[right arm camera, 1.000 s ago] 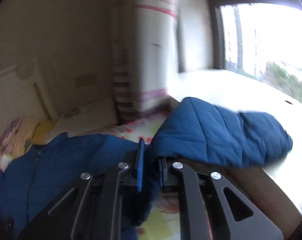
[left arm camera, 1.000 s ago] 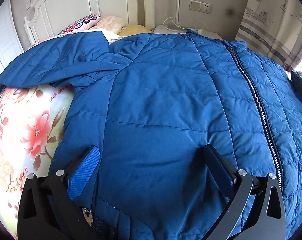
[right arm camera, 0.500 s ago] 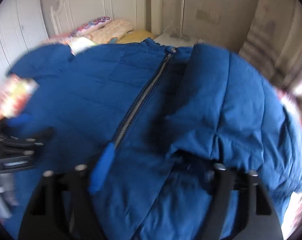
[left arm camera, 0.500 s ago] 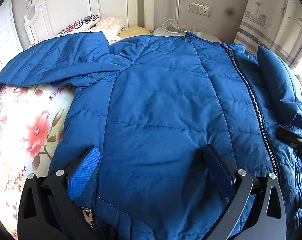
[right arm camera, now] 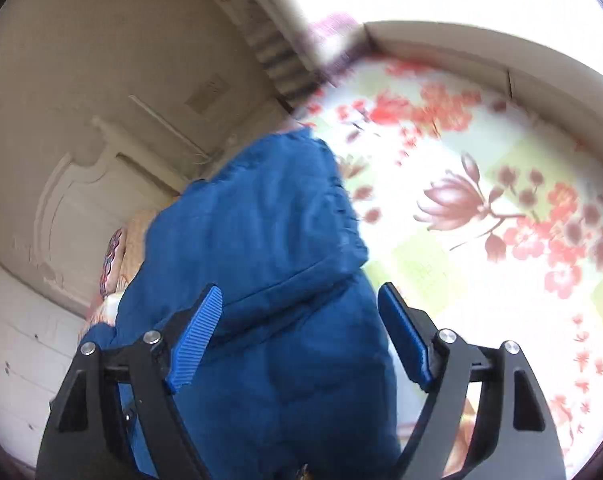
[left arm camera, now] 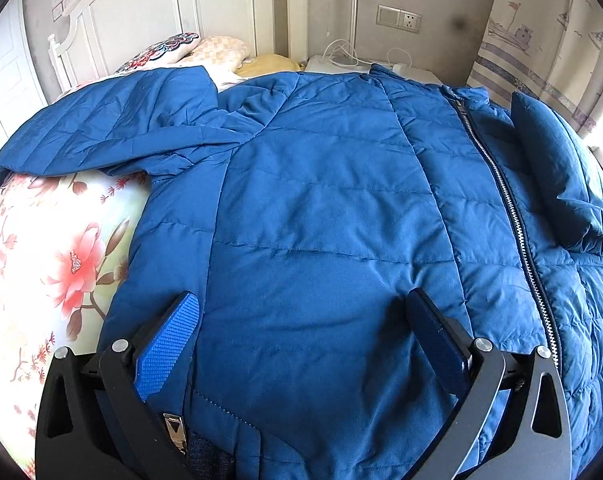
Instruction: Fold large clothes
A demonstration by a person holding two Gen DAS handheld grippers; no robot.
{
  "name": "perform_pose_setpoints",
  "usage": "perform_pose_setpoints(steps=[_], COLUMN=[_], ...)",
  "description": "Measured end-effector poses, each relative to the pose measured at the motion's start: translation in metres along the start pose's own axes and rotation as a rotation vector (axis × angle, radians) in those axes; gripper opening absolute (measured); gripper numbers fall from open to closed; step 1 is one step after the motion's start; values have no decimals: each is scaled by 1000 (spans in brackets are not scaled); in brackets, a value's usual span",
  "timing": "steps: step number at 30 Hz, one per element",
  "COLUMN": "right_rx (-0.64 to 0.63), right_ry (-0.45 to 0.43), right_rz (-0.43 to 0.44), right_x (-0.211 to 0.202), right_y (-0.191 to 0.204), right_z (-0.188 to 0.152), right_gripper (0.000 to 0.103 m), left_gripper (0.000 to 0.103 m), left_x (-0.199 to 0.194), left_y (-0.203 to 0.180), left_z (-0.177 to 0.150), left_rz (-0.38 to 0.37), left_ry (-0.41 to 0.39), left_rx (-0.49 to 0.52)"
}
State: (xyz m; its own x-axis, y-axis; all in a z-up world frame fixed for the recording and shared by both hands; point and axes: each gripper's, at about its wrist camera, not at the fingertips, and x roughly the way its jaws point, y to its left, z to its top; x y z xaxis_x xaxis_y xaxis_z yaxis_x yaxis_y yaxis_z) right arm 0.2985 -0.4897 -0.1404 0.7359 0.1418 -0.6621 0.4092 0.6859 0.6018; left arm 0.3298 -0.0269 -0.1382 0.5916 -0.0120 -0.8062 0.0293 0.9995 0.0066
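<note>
A large blue quilted jacket (left arm camera: 321,208) lies front up on a floral bedsheet (left arm camera: 41,248), zipper (left arm camera: 497,176) closed. Its left sleeve (left arm camera: 101,132) stretches out to the left. Its right sleeve (left arm camera: 557,172) lies folded over the body, right of the zipper. My left gripper (left arm camera: 301,320) is open above the jacket's hem, its fingers wide apart over the fabric. In the tilted, blurred right wrist view, my right gripper (right arm camera: 301,312) is open over the jacket's edge (right arm camera: 261,240), holding nothing.
A white headboard (left arm camera: 149,12) and pillows (left arm camera: 169,46) are at the far end. A white bedside stand (left arm camera: 341,65) with cables stands by the wall. A curtain (left arm camera: 541,40) hangs at the right. The floral sheet (right arm camera: 481,220) shows bare right of the jacket.
My right gripper carried the right sleeve over the jacket body, opened and let it go. It has pulled back and turned away. The left gripper has not moved.
</note>
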Motion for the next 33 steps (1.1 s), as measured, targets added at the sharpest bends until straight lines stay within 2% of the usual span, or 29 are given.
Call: perform_pose_setpoints(steps=[1, 2, 3, 4, 5, 8, 10, 12, 13, 14, 15, 16, 18, 20, 22, 24, 26, 30, 33], right_rx=[7, -20, -85, -169, -239, -515, -702, -832, -873, -923, -976, -1035, -1079, -1026, -948, -876, -790, -670, -615], right_ry=[-26, -81, -144, -198, -229, -287, -303, -258, -217, -155, -92, -69, -117, -152, -189, -229, -240, -152, -29], right_rz=[-6, -17, -56, -67, -67, -66, -49, 14, 59, 120, 177, 197, 194, 239, 233, 163, 42, -195, -267], right_x=[2, -2, -8, -14, -18, -21, -13, 4, 13, 21, 28, 36, 30, 13, -1, -10, -17, 13, 49], right_y=[1, 9, 24, 43, 60, 136, 193, 239, 258, 278, 293, 306, 317, 308, 287, 256, 213, 135, 88], right_z=[3, 6, 6, 6, 6, -16, -43, -71, -80, -98, -115, -129, -141, -130, -109, -83, -59, -30, -33], right_gripper=[73, 47, 39, 26, 22, 19, 19, 19, 24, 33, 43, 58, 58, 59, 59, 60, 60, 60, 60], left_gripper=[99, 99, 99, 99, 99, 99, 99, 99, 99, 99, 99, 99, 99, 99, 99, 99, 99, 99, 99], left_x=[0, 0, -1, -1, -1, -2, -3, -4, -4, -5, -6, -7, -8, -9, -9, -9, -9, -10, -14], left_y=[0, 0, 0, 0, -1, -1, -1, -1, 0, 1, 2, 4, 6, 7, 8, 7, 6, 5, 6], left_z=[0, 0, 0, 0, 0, 0, 0, 0, -1, -1, -1, -1, -2, -2, -2, -2, -2, -2, -3], left_rz=[0, 0, 0, 0, 0, 5, 7, 4, 2, -1, -7, -13, -26, -36, -38, -33, -29, -25, -55], left_ry=[-1, -2, -3, -4, -4, -4, -7, -10, -13, -15, -19, -22, -28, -32, -34, -34, -34, -38, -48], left_rx=[0, 0, 0, 0, 0, 3, 4, 1, -2, -5, -11, -18, -29, -38, -41, -35, -32, -28, -31])
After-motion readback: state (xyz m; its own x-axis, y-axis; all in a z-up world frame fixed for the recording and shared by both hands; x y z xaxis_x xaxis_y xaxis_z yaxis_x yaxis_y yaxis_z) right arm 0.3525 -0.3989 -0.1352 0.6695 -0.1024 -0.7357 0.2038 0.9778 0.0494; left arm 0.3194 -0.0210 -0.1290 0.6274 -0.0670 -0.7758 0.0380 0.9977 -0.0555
